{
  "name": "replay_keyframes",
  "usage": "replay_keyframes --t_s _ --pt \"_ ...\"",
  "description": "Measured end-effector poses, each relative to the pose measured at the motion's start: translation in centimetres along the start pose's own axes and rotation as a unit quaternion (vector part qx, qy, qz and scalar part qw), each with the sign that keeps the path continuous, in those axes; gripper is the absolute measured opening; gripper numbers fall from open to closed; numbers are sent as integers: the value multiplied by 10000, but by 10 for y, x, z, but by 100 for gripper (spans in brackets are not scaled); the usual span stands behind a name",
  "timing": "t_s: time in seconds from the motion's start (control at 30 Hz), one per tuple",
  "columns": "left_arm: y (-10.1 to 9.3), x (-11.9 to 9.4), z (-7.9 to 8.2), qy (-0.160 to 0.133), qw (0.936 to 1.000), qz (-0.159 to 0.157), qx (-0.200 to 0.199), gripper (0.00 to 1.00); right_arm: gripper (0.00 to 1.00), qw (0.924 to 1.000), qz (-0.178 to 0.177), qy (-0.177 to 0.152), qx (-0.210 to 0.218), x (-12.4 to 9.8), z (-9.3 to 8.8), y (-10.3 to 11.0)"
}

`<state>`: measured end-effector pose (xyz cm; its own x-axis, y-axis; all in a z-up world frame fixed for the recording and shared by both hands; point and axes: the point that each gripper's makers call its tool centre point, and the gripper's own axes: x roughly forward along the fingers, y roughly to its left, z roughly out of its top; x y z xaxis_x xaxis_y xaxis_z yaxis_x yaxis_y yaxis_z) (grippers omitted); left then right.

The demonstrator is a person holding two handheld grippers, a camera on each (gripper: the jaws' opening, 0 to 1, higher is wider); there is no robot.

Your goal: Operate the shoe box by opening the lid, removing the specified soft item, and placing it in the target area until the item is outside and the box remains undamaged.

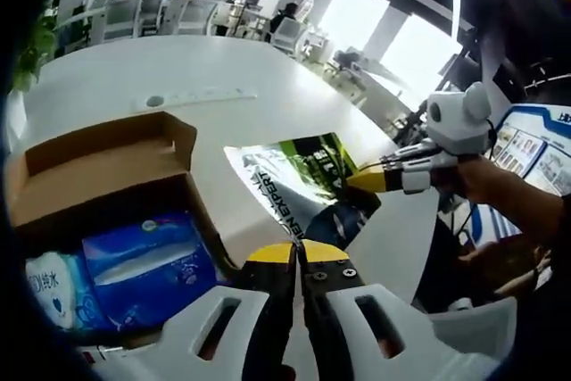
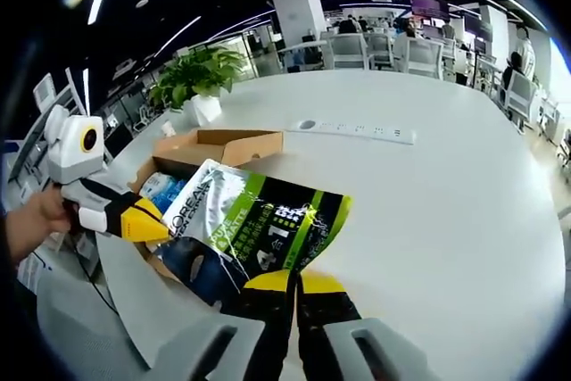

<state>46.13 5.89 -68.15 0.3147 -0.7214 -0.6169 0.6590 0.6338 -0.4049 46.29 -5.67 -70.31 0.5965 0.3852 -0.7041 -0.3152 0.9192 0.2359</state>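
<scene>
The open brown shoe box [image 1: 107, 162] [image 2: 223, 143] lies on the white table, its lid flap folded back. Blue tissue packs [image 1: 147, 269] rest inside it. A soft pouch [image 1: 299, 180] [image 2: 259, 220], printed green, white and black, hangs beside the box, above the table. My right gripper [image 2: 295, 285] is shut on its near edge and reaches in from the right in the left gripper view [image 1: 361, 180]. My left gripper [image 1: 299, 254] [image 2: 159, 220] has its jaws together at the pouch's dark corner. Whether it pinches the pouch is unclear.
A white power strip [image 1: 192, 98] [image 2: 357, 131] lies further out on the table [image 1: 134, 73] [image 2: 464, 194]. A potted plant [image 2: 201, 73] stands at the table's edge. Chairs and desks with people are beyond. A hand [image 1: 486, 189] holds the right gripper.
</scene>
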Motion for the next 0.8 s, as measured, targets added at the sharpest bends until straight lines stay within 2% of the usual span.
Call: replay_keyframes --t_s 0.8 --pt "1 38 -25 701 9956 255 566 1 0 9992 -163 354 -73 24 -28 -27"
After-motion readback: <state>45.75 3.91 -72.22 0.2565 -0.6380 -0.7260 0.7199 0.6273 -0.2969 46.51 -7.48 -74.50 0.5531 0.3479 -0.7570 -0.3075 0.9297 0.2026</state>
